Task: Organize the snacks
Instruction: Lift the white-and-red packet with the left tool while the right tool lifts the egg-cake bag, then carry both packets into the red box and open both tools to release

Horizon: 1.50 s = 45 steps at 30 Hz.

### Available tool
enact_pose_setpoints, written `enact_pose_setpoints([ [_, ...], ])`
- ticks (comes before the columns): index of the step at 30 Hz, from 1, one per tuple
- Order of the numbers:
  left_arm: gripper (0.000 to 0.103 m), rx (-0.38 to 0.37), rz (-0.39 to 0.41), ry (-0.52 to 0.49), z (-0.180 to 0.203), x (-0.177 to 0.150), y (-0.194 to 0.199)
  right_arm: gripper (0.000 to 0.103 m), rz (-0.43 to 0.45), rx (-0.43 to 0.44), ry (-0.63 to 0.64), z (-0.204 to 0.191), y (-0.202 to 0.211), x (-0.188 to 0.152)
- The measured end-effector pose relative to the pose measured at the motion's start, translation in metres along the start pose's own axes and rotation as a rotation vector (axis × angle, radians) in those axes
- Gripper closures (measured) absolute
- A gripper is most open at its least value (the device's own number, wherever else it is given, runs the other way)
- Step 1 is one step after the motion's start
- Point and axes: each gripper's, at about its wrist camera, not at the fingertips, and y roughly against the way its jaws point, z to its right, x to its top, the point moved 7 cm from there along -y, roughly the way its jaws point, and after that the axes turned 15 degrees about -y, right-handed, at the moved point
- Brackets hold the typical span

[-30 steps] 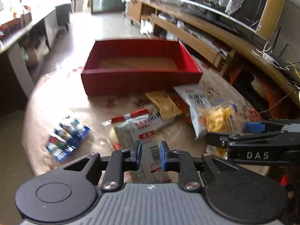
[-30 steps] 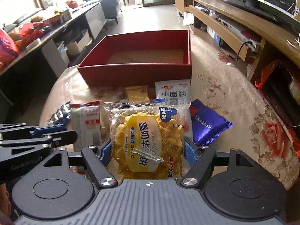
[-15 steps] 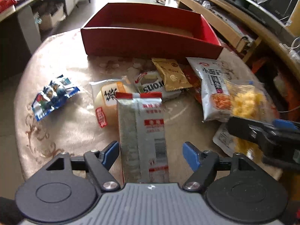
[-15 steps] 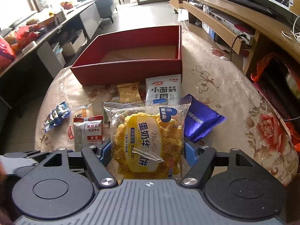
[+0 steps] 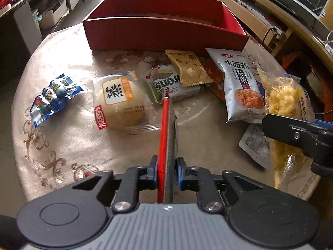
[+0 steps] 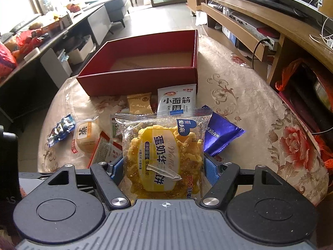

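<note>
Left wrist view: our left gripper has just been closing, and its jaws now pinch a thin red-edged packet seen edge-on, running up the centre of the frame. Right wrist view: our right gripper stands about half open, with its blue pads against the sides of a clear waffle bag, which fills the lower centre.

Handling. We judge both packs light and soft. The packet is a flat film pouch that will flop beyond the pads, so a hold near its sealed end looks safest. The waffle bag is slick film over brittle contents; we judge that a squeeze across its width could crumble it, and that a light side grip suits it better.

Other snacks. On the table lie a blue candy bag at mid left, a bun just left of the packet, a green-white pack and a gold sachet above centre, and a silver pouch at right. A purple wafer pack shows just right of the waffle bag.

Room. The red box, at upper centre, is open-topped and looks empty. Its near wall stands upright just behind the sachet and pouch, so we judge that each pack must clear that rim. The table edge curves close at left and lower right.
</note>
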Motion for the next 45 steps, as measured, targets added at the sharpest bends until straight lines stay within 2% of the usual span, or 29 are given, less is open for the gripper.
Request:
enact_pose_setpoints([
  [4,0.059,-0.001,-0.024,-0.011,0.005,-0.002,-0.009,0.024,-0.003,0.000,-0.005,0.001,0.000,0.000],
  [5,0.054,0.010,-0.020,-0.028,0.007,-0.001,-0.010,0.024,-0.002,0.001,-0.006,0.002,0.001,0.001],
  [6,0.054,0.024,-0.021,-0.041,0.009,0.000,-0.011,0.024,-0.001,0.003,-0.007,0.002,0.001,0.001],
  [7,0.055,0.036,-0.022,-0.054,0.011,0.000,-0.012,0.024,-0.001,0.004,-0.007,0.002,0.001,0.001],
  [9,0.067,0.049,-0.023,-0.073,0.012,0.000,-0.012,0.024,-0.003,0.004,-0.006,0.002,0.002,0.001],
  [10,0.082,0.043,-0.023,-0.078,0.010,0.000,-0.010,0.024,-0.003,0.005,-0.004,0.002,0.002,0.001],
  [11,0.092,0.010,-0.026,-0.069,0.009,-0.001,-0.008,0.024,-0.002,0.007,-0.004,0.003,0.003,0.001],
  [13,0.092,-0.030,-0.030,-0.038,0.005,-0.003,-0.004,0.024,0.003,0.012,-0.008,0.003,0.005,0.002],
  [19,0.092,-0.042,0.022,-0.033,0.004,0.004,0.016,0.024,0.020,0.017,-0.013,0.002,0.008,0.004],
  [25,0.092,-0.088,0.108,-0.018,-0.002,0.030,0.037,0.024,0.048,0.021,-0.026,-0.002,0.008,0.015],
  [32,0.092,-0.142,0.165,0.026,-0.015,0.055,0.045,0.025,0.053,0.026,-0.048,-0.005,0.000,0.031],
  [36,0.092,-0.155,0.218,0.041,-0.023,0.079,0.053,0.025,0.087,0.029,-0.059,-0.008,-0.001,0.051],
  [45,0.092,-0.121,0.289,0.080,-0.053,0.144,0.045,0.025,0.116,0.039,-0.050,-0.029,-0.027,0.100],
])
